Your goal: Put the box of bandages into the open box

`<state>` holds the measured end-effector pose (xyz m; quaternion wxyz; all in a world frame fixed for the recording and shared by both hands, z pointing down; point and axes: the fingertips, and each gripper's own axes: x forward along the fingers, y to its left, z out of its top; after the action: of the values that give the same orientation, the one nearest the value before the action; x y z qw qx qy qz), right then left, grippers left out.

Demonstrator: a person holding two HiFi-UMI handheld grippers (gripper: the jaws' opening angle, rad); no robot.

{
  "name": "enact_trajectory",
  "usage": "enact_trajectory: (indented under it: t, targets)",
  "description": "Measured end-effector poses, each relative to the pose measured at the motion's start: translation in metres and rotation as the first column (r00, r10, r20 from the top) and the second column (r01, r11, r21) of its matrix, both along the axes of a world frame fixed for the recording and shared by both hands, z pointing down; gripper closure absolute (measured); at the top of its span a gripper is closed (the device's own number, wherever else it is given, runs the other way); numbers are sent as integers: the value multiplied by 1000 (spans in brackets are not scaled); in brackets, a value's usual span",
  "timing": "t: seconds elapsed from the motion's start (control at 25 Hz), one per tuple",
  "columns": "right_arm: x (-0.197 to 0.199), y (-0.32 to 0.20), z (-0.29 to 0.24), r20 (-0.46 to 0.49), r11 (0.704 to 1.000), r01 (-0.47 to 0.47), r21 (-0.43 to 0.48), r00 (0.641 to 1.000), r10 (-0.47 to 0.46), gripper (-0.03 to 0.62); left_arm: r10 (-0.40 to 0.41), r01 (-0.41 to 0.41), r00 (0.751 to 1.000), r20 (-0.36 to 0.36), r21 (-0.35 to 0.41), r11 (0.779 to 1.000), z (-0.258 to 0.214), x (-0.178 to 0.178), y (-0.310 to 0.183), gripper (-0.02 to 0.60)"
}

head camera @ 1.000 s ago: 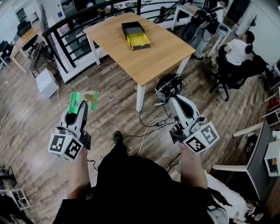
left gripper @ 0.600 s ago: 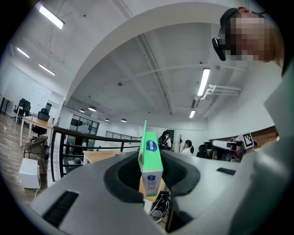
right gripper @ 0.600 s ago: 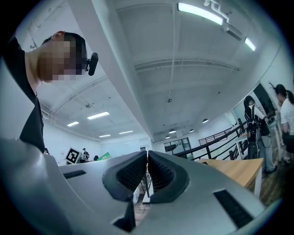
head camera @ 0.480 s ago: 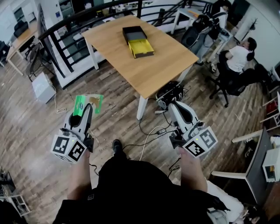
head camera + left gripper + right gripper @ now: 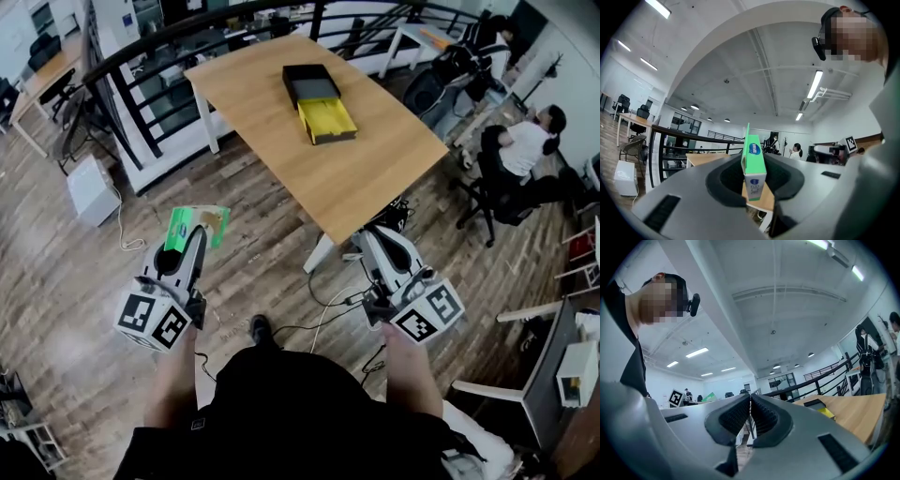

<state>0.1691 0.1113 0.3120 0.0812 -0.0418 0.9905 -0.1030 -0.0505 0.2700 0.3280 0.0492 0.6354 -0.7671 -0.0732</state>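
Observation:
My left gripper [image 5: 187,242] is shut on the green and white box of bandages [image 5: 198,228], held over the wooden floor to the left of the table. In the left gripper view the box of bandages [image 5: 753,165] stands on edge between the jaws of the gripper [image 5: 752,180]. The open box [image 5: 320,100], black with a yellow inside, lies on the wooden table [image 5: 375,178] ahead. My right gripper [image 5: 369,240] is shut with nothing in it, near the table's near corner. In the right gripper view the gripper [image 5: 750,411] shows its ribbed pads together, and the open box [image 5: 820,408] sits on the table at right.
A black railing [image 5: 150,56] runs behind the table. A white box [image 5: 92,190] stands on the floor at left. Cables [image 5: 323,314] trail under the table's white leg [image 5: 321,255]. People sit and stand around chairs [image 5: 506,192] at the right.
The table and open box have shifted right and nearer in the head view. Both grippers keep their pose, the left still holding the box of bandages.

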Motion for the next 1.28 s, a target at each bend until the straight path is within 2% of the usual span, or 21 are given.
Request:
enact_trajectory:
  t: [0.2, 0.4, 0.92, 1.28]
  targets:
    - [-51, -5, -10, -11, 1000, -4, 22, 1000, 4, 556, 2, -2, 1000, -14, 20, 1000, -1, -52, -4, 486]
    - [-85, -4, -23, 1, 999, -13, 48, 1000, 13, 556, 19, -19, 1000, -16, 25, 999, -1, -83, -4, 486]
    - [-117, -27, -22, 18, 999, -17, 36, 1000, 16, 556, 35, -35, 999, -13, 33, 999, 0, -111, -24, 486]
    - [-142, -87, -6, 33, 1000, -11, -12, 999, 12, 556, 34, -34, 999, -7, -10, 999, 5, -135, -81, 486]
